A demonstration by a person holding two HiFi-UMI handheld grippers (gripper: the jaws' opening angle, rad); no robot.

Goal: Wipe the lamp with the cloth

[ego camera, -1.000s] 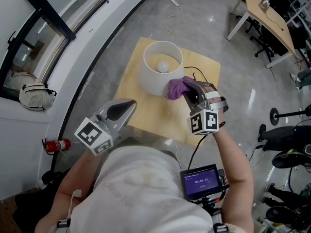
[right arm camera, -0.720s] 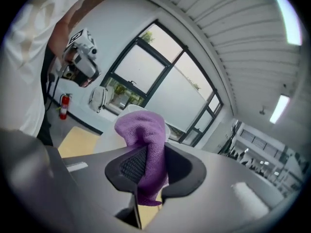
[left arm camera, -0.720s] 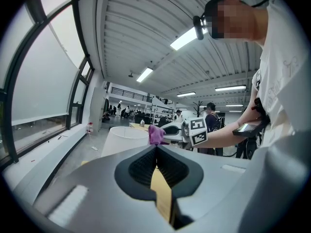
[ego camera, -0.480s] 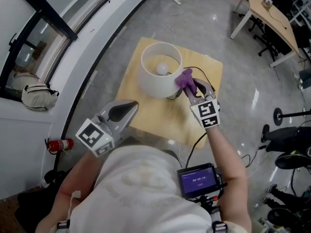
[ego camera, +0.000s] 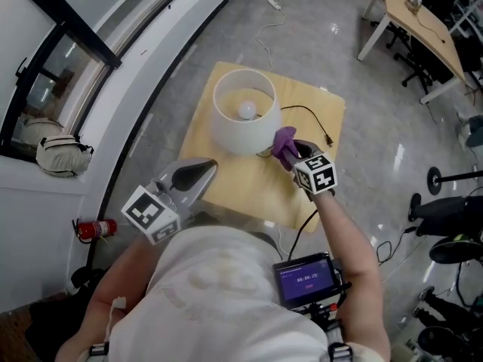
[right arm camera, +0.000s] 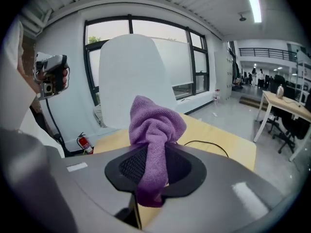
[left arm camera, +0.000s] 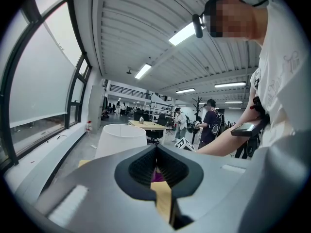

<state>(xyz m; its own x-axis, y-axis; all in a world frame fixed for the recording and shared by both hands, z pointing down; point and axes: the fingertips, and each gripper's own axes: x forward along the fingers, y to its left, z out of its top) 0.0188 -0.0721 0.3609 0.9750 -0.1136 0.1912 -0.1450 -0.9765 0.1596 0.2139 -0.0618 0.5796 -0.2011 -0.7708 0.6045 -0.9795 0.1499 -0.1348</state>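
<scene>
The lamp (ego camera: 243, 119) has a white drum shade with its bulb showing from above, and stands on a light wooden table (ego camera: 226, 183). My right gripper (ego camera: 293, 154) is shut on a purple cloth (ego camera: 284, 143), which sits at the shade's lower right edge. In the right gripper view the cloth (right arm camera: 155, 130) bunches up between the jaws of the right gripper (right arm camera: 155, 152), with the shade (right arm camera: 133, 76) just behind it. My left gripper (ego camera: 198, 173) hovers by the table's near-left edge, shut with nothing in it. In the left gripper view the left gripper (left arm camera: 156, 152) points toward the shade (left arm camera: 121, 137).
A black cable (ego camera: 309, 119) lies on the table to the right of the lamp. A red fire extinguisher (ego camera: 94, 228) and a bag (ego camera: 56, 155) sit by the curved window wall at the left. A desk (ego camera: 419, 29) stands at the far right.
My right gripper has rolled and dropped down the shade's right side with the cloth still in it. The left gripper has stayed where it was.
</scene>
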